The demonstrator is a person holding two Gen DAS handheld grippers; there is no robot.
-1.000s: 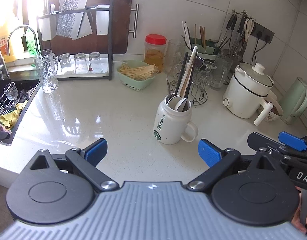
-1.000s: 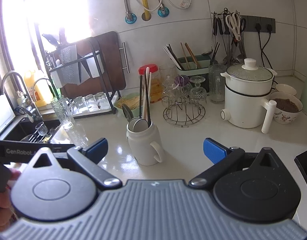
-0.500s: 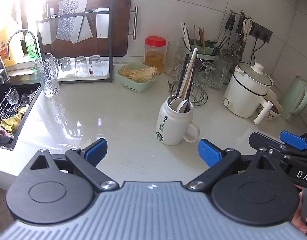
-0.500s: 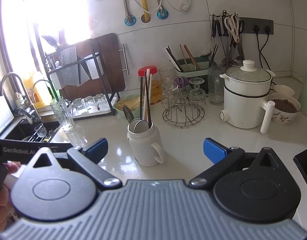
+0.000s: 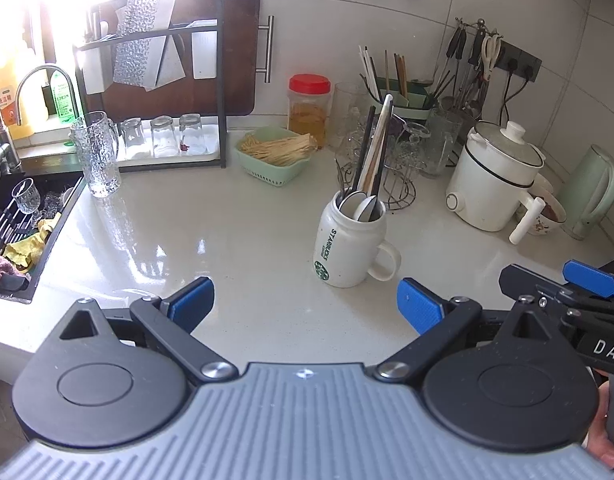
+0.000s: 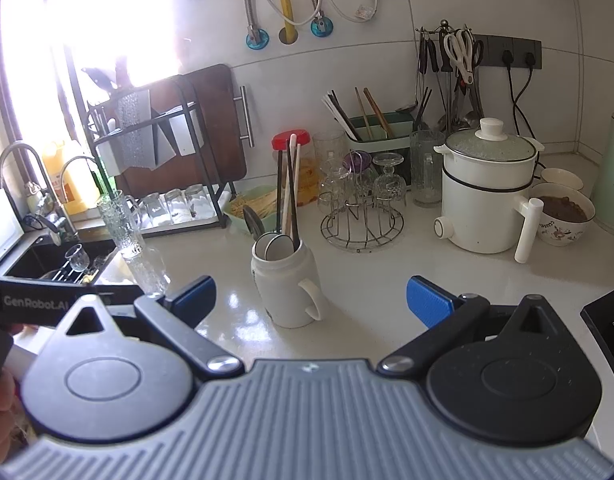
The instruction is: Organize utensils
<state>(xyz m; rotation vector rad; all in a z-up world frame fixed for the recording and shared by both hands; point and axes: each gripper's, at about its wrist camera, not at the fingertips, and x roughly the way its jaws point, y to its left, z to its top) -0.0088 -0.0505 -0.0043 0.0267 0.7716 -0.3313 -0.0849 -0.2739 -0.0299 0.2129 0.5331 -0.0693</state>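
A white Starbucks mug (image 5: 349, 246) stands upright on the white counter (image 5: 227, 240), holding spoons, dark chopsticks and a long white utensil (image 5: 377, 152). The same mug (image 6: 285, 280) appears in the right wrist view, handle toward the right. My left gripper (image 5: 305, 298) hovers open just short of the mug, nothing between its blue pads. Also open and empty, my right gripper (image 6: 311, 294) sits in front of the mug. A green utensil holder (image 6: 381, 132) with chopsticks stands at the back wall. The right gripper's blue tip (image 5: 591, 274) shows at the left view's right edge.
A white electric pot (image 6: 485, 196) and a bowl (image 6: 565, 214) stand right. A wire rack of glasses (image 6: 361, 200), a red-lidded jar (image 5: 309, 106), a green basket (image 5: 273, 156), a glass pitcher (image 5: 99, 156) and a dish rack (image 5: 159, 80) line the back. The sink (image 5: 19, 220) lies left.
Both grippers have drawn slightly back and up from the mug, staying open. The mug and utensils have not moved.
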